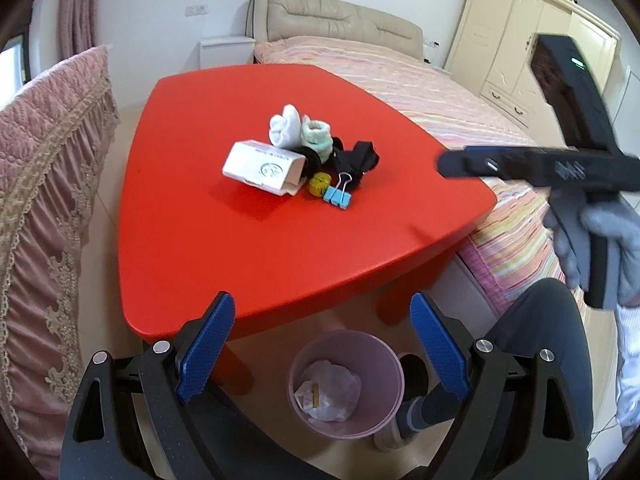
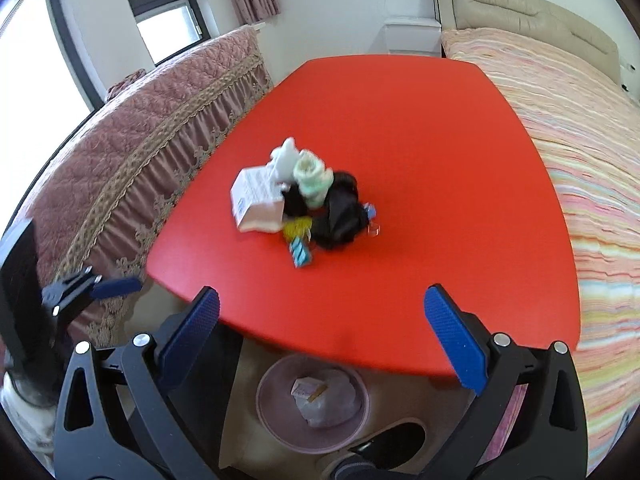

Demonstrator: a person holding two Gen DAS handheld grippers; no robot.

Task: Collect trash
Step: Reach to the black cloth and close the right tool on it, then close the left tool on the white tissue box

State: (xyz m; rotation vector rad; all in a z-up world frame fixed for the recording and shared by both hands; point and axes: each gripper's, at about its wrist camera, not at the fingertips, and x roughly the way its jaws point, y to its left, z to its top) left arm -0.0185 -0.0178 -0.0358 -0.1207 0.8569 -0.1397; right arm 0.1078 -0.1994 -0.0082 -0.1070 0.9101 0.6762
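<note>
Both grippers (image 1: 322, 342) (image 2: 320, 334) released, empty, low in frame above bin (image 1: 346, 384); pile (image 1: 304, 160) mid-table (image 1: 200, 220), presumably next target.

Red table (image 1: 280, 240), striped bed (image 1: 420, 92), cream wardrobe (image 1: 520, 40), bright window (image 2: 168, 8)

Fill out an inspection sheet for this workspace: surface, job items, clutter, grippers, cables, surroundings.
Surface: red table, one pile near its middle.
Job's things: white carton in the pile; pink bin on the floor below the near edge, holding crumpled paper.
Clutter: rolled white sock, mint sock, black cloth, blue binder clips, yellow item.
Grippers: left gripper open, empty; right gripper open, empty.
Cables: nothing seen.
Surroundings: striped bed, pink quilted cover, cream wardrobe.
</note>
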